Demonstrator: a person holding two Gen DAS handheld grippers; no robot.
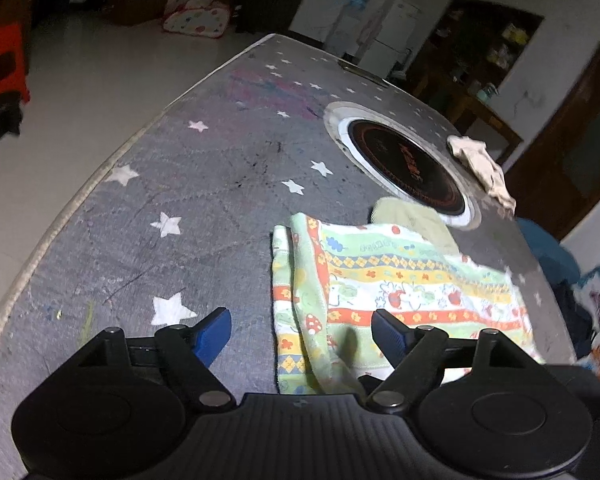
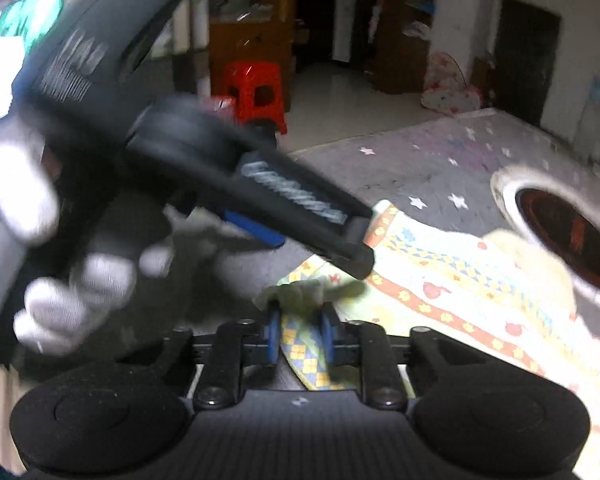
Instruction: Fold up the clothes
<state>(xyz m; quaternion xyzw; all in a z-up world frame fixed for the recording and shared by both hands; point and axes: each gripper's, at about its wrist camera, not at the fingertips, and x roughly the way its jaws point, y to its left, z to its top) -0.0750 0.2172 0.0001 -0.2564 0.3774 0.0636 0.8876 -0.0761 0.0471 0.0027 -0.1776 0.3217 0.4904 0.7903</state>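
Observation:
A small patterned garment [image 1: 384, 280] with green, orange and yellow bands lies on the grey star-print table cover [image 1: 180, 184]. My left gripper [image 1: 302, 330] is open just above the garment's near left edge, holding nothing. My right gripper [image 2: 300, 334] is shut on a bunched corner of the garment [image 2: 440, 276]. The left gripper [image 2: 260, 196] shows blurred in the right wrist view, held by a white-gloved hand [image 2: 72, 280], above and to the left of the pinched corner.
A round built-in cooktop [image 1: 404, 164] sits in the table beyond the garment. A cream cloth [image 1: 480, 164] lies at the far right edge. A pale green piece [image 1: 416, 218] lies under the garment's far side. A red stool [image 2: 256, 88] stands on the floor.

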